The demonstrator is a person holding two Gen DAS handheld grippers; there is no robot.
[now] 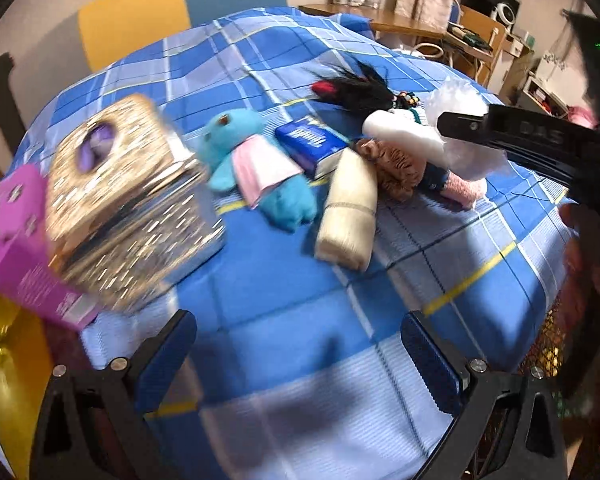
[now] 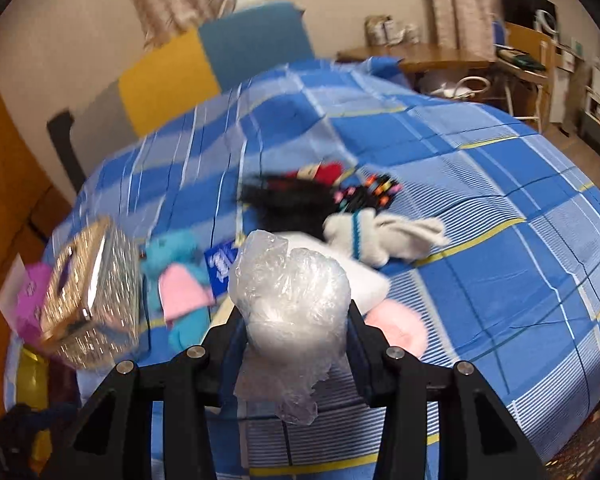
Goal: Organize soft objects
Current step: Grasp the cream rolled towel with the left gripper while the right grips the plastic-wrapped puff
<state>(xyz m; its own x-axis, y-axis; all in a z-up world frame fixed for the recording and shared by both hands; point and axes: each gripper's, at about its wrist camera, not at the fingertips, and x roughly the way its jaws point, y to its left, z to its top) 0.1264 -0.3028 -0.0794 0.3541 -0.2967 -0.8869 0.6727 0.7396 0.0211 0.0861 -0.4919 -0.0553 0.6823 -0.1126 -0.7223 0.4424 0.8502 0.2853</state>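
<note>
Between the two black fingers of the right gripper [image 2: 296, 340], low in the middle of the right wrist view, sits a crinkly clear plastic bag [image 2: 290, 308], and the jaws are squeezed onto it from both sides. Some of the bag puffs up above the fingers and some hangs down below them. Just behind the bag lie a white soft piece [image 2: 366, 284] and a pink fluffy thing [image 2: 400, 326] on the blue checked bedspread [image 2: 500, 280]. A little farther up are a white sock with a teal stripe [image 2: 376, 240] and a bunch of black hair with bright beads [image 2: 300, 200]. To the left are a blue plush toy [image 2: 180, 292] with a pink cloth, a shiny gold box [image 2: 92, 296] and a pink box [image 2: 30, 304]. In the left wrist view, the left gripper [image 1: 296, 360] is at the bottom with its jaws spread wide and nothing between them, only bedspread [image 1: 300, 280]. Above it, in the middle of the frame, the soft things lie in a row: the blue plush toy [image 1: 256, 172], a blue tissue pack [image 1: 312, 146], a cream rolled cloth [image 1: 348, 216] and a brown scrunched cloth [image 1: 392, 168]. The gold box [image 1: 128, 204] is at the left, blurry. At the right edge the right gripper [image 1: 444, 122] holds the clear bag [image 1: 468, 132] above the pile.
</note>
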